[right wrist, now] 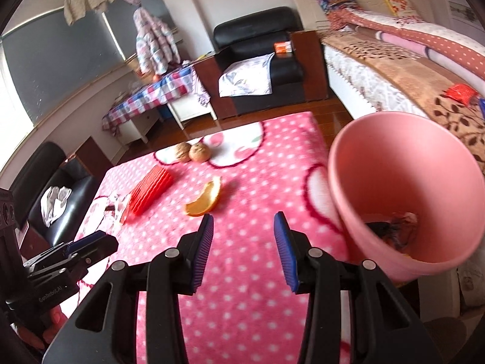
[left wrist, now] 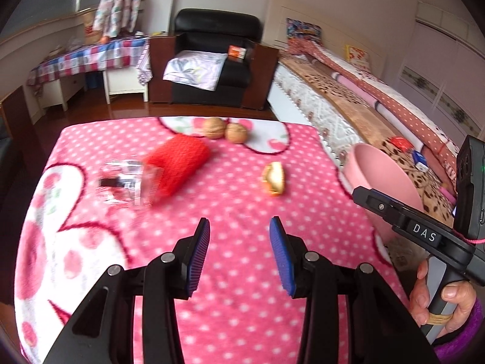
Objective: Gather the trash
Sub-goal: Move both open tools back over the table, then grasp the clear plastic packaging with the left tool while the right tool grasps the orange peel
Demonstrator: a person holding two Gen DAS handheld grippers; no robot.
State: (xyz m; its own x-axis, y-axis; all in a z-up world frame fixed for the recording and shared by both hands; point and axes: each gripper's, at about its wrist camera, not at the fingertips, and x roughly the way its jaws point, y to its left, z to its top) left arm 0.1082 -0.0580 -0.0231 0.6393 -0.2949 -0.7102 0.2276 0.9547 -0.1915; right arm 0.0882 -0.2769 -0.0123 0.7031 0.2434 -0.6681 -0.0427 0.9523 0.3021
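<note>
On the pink dotted blanket (left wrist: 230, 200) lie an orange peel (left wrist: 274, 179), a crumpled clear wrapper (left wrist: 127, 182), a red mesh sleeve (left wrist: 178, 162) and two walnuts (left wrist: 225, 130). A pink bin (right wrist: 403, 182) stands at the table's right edge with some trash in its bottom; it also shows in the left wrist view (left wrist: 382, 179). My left gripper (left wrist: 239, 242) is open and empty above the blanket, short of the peel. My right gripper (right wrist: 244, 239) is open and empty, just short of the peel (right wrist: 204, 201) and left of the bin.
A bed (left wrist: 379, 103) with quilts runs along the right. A black armchair (left wrist: 212, 57) and a checked-cloth side table (left wrist: 88, 57) stand beyond the table. A dark seat (right wrist: 60, 203) with a white cloth is at the left.
</note>
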